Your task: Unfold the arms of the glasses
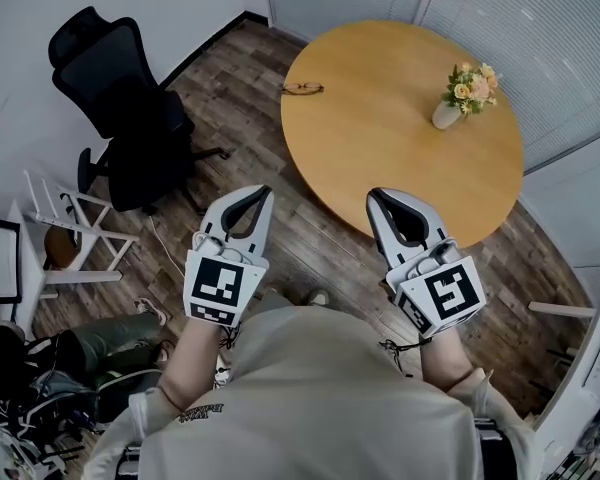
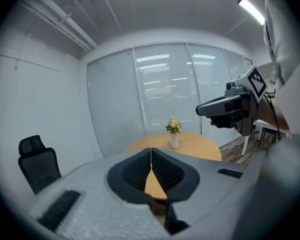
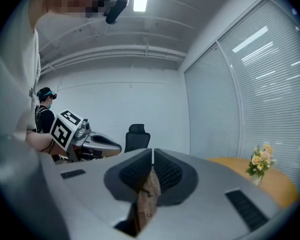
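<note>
We're looking down at the round table (image 1: 400,138) sitting in the upper middle-right of the head view. The glasses (image 1: 302,88) are lying on it by its upper left edge. The flower vase (image 1: 467,93) is standing on it toward the upper right, well apart from them. The office chair (image 1: 120,108) is sitting at upper left, off the table's left side, with a rack (image 1: 75,233) standing below it. We're holding the left gripper (image 1: 263,190) and right gripper (image 1: 373,194) side by side at lower centre.
</note>
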Demonstrator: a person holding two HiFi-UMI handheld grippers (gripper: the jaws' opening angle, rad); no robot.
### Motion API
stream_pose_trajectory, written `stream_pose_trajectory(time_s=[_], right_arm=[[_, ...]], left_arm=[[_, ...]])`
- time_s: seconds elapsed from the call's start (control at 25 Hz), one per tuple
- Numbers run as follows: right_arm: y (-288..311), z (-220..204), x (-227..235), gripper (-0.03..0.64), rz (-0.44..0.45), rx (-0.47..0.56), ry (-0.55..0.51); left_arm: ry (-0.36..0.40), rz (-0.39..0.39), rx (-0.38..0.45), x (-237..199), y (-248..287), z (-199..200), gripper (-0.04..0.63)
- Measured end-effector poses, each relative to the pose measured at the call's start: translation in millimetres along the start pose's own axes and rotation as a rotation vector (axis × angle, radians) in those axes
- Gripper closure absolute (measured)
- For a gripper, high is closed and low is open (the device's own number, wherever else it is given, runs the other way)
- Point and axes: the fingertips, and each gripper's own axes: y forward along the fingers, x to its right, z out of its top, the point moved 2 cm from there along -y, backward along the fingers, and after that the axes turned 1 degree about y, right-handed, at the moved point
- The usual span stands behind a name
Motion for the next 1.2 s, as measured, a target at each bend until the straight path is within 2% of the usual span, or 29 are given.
stream_pose_trajectory(time_s=[0.52,0.92,1.2], right_arm=[[5.9,-18.2,0.9,0.581,0.032,0.002,-0.004],[30.2,-18.4,15.9,0.581,-0.016,0.002,-0.007],[71.2,-8.6,17.8,0.581,-0.053,-0.003,-0.016]], left_arm=[[0.009,0.019,-0.028,8.5,1.0,-8.3,0.572],[0.024,-0.018,-0.007,-14.1,28.9,-9.0,0.572],[0.033,-0.047,0.006,-57.7,46.7,-10.4,0.571]])
